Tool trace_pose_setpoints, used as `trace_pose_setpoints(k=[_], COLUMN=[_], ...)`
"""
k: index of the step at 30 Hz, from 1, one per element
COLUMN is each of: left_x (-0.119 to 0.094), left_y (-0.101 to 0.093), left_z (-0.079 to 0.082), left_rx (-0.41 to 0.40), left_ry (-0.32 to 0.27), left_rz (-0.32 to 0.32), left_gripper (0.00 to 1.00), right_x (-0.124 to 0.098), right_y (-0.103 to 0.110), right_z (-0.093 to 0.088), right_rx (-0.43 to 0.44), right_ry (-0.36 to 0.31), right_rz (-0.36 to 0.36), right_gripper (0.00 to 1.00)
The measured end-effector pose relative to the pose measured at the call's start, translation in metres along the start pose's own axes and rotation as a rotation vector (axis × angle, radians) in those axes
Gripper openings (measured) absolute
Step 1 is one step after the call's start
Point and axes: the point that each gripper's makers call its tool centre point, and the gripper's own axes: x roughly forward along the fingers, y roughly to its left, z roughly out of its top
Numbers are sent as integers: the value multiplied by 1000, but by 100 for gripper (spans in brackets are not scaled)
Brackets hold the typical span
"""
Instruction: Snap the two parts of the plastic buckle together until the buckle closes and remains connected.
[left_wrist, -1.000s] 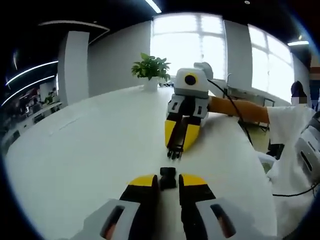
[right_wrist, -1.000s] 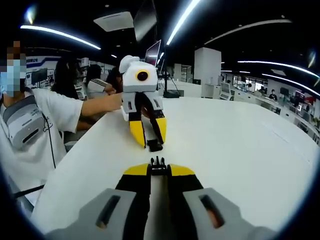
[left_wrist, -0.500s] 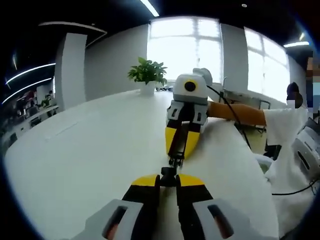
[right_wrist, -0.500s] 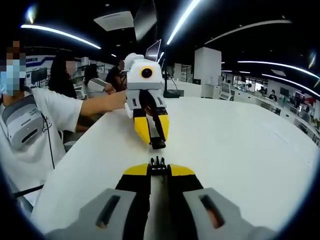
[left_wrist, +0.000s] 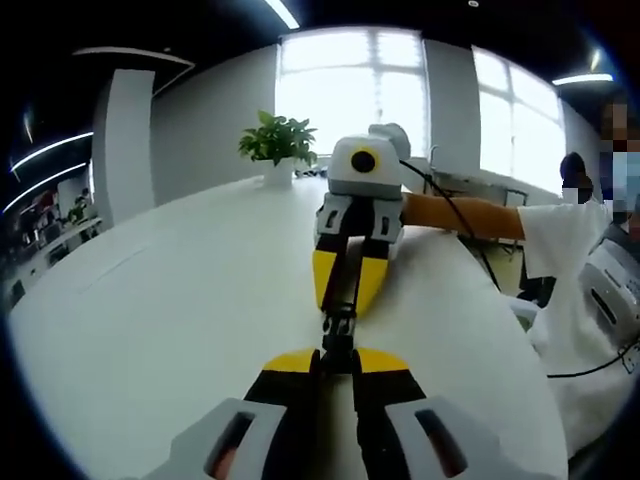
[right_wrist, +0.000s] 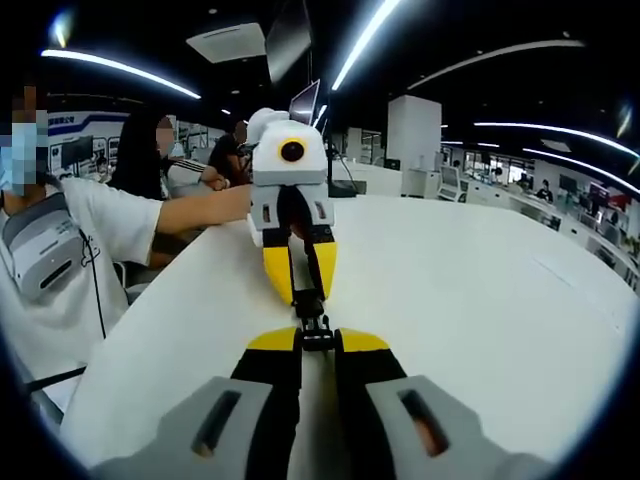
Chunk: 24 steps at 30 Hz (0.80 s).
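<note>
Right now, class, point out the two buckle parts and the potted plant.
Socket part (left_wrist: 340, 352), left gripper view: on its black body between the fingers.
Pronged part (right_wrist: 316, 338), right gripper view: on its base between the fingers.
Potted plant (left_wrist: 272, 140), left gripper view: on its leaves.

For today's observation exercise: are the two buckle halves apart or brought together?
Together, tip to tip: the left gripper and right gripper hold the buckle halves touching. Whether they have latched, cannot tell.
</note>
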Motion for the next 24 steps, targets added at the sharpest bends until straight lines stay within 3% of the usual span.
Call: trace_pose_setpoints(k=[14, 24], left_x=[4, 1], left_y=[-4, 0], left_z=[-2, -5], left_rx=[-6, -18], left_ry=[21, 18], left_rz=[-44, -33], left_gripper=[12, 12], right_x=[4, 1], right_y=[-2, -1], right_z=[-3, -4], right_rx=[0, -1], right_ry=[11, 11], right_rz=[15, 9], right_gripper=[12, 12])
